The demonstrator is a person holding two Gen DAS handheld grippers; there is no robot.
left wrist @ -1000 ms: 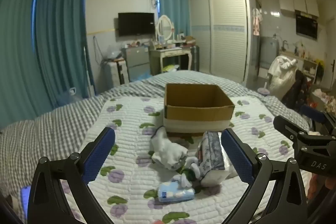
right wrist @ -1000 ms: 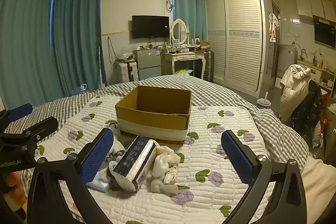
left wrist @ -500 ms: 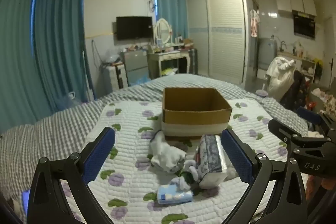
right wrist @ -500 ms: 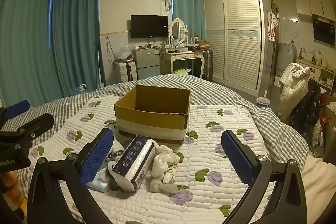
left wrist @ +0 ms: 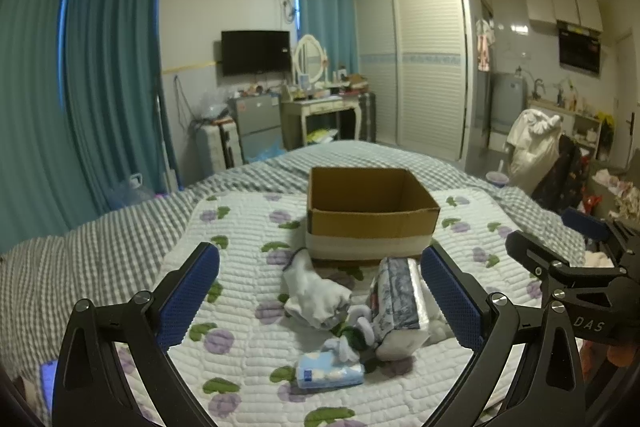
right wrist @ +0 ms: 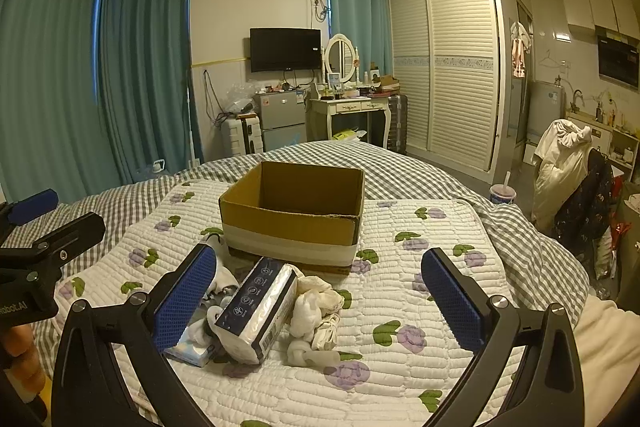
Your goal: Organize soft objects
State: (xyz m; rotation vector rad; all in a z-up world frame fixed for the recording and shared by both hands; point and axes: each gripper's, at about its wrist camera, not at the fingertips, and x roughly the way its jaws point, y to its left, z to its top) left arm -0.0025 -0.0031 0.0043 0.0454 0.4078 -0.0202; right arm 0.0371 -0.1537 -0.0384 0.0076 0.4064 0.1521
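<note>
Both claws hang spread and empty above the bed [left wrist: 120, 259], the left claw [left wrist: 320, 301] directly behind the heap of soft things and the right claw [right wrist: 320, 301] with that heap toward its left finger. The tissue pack [left wrist: 396, 303] lies just ahead of the left claw, its long axis pointing away, with a white sock [left wrist: 316, 293] beside it. The open box [left wrist: 370, 215] sits just beyond; the left looks nearer and better lined up.

box [left wrist: 372, 223]: brown, white band below;
quilt [left wrist: 248, 267]: white, purple flowers, green leaves;
blanket [left wrist: 100, 247]: grey-white check;
pads [right wrist: 186, 297]: blue;
pack [right wrist: 256, 311]: navy and white, print possibly text
</note>
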